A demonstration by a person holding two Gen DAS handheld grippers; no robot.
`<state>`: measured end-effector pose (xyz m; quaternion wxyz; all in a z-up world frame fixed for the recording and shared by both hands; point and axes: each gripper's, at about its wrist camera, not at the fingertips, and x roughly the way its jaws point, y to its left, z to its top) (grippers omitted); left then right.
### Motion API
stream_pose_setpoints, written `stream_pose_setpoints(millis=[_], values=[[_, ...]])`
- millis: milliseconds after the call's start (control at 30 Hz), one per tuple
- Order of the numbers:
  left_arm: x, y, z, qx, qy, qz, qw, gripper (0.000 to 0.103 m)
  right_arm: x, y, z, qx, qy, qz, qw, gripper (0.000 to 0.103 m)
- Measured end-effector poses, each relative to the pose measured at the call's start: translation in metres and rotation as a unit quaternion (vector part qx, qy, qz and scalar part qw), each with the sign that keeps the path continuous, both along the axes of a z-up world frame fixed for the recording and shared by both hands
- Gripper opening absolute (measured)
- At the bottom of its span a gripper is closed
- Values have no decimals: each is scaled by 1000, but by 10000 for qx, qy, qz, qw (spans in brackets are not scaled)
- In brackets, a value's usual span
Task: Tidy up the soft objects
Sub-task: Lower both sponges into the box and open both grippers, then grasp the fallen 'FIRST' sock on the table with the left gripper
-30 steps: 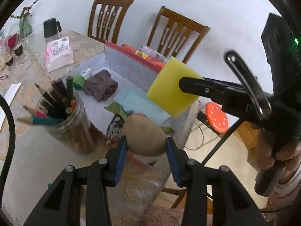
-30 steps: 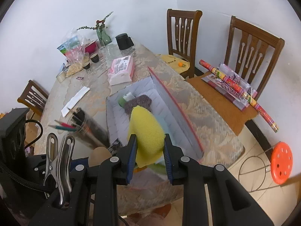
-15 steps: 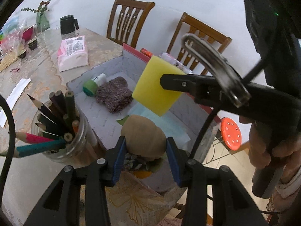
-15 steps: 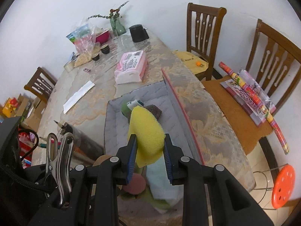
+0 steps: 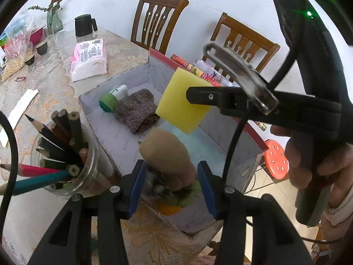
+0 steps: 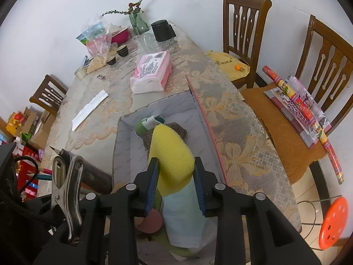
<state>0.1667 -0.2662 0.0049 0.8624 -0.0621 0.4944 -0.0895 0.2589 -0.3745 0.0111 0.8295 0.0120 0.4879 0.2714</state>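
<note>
My right gripper (image 6: 175, 184) is shut on a yellow sponge (image 6: 173, 165) and holds it above the open grey box (image 6: 123, 137); the sponge also shows in the left wrist view (image 5: 183, 101). My left gripper (image 5: 171, 186) is open around a tan plush mushroom toy (image 5: 167, 156) over the box's near end; the pads look apart from it. In the box (image 5: 97, 110) lie a knitted brown cloth (image 5: 135, 108), a green-capped bottle (image 5: 111, 100) and a pale blue cloth (image 6: 183, 216).
A jar of coloured pencils (image 5: 59, 154) stands left of the box. A pink tissue pack (image 5: 88, 59), a black mug (image 5: 83, 25), a vase and snack bags sit farther back. Two chairs stand beyond the table; one holds wrapping rolls (image 6: 304, 114). An orange stool (image 5: 275, 159) stands on the floor.
Both grippers have moved forward over the box. The left jaws have widened around the mushroom toy, which now sits lower in the box. The sponge stays gripped.
</note>
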Motion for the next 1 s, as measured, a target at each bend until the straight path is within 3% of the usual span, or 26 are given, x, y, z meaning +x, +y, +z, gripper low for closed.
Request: stream_pose_setpoints(millis=[200,1000], values=[[-2,0,2,45,-28,22,10000,52,2,-4,3,8,-53,-70,10000,42],[-28,9,13,85,-136,-209,9997,52,-37,-14,15,-17,-166,-351,9992,42]])
